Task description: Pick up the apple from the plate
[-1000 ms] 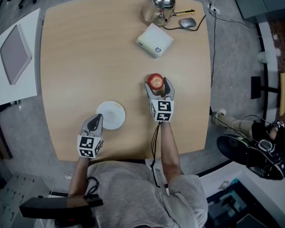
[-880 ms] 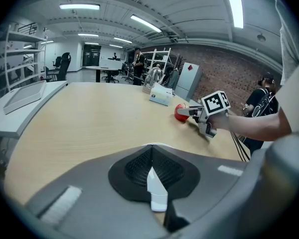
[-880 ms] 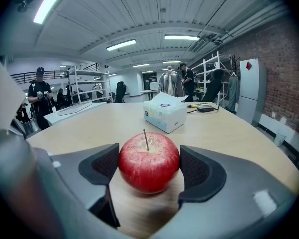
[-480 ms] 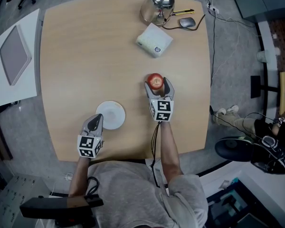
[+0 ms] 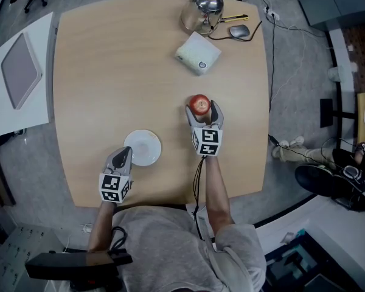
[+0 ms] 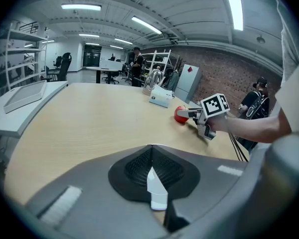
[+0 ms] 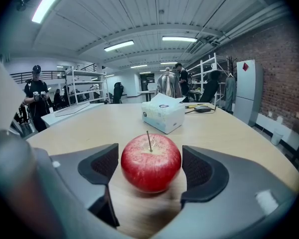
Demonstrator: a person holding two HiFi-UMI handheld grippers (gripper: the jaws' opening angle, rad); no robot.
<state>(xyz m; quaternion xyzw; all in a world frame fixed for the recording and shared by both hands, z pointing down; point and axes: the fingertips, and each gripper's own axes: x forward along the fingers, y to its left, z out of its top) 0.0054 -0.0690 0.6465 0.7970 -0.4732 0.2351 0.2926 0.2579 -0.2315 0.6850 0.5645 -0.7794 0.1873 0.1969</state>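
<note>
A red apple point(image 5: 199, 104) point(image 7: 150, 162) stands stem up on the wooden table point(image 5: 109, 72), right of centre. My right gripper point(image 5: 202, 107) point(image 7: 149, 166) is open, one pad on each side of the apple, with only narrow gaps. An empty white plate point(image 5: 142, 147) lies to the left, near the front edge. My left gripper point(image 5: 125, 150) point(image 6: 150, 146) is shut and holds nothing; its tip rests at the plate's near left rim. The left gripper view shows the apple point(image 6: 181, 114) and the right gripper point(image 6: 192, 113) across the table.
A white tissue box point(image 5: 198, 52) point(image 7: 163, 113) lies beyond the apple. At the far edge stand a glass kettle point(image 5: 204, 8), a yellow cutter point(image 5: 236, 16) and a mouse point(image 5: 240, 29) with cables. A white side table point(image 5: 18, 72) stands left.
</note>
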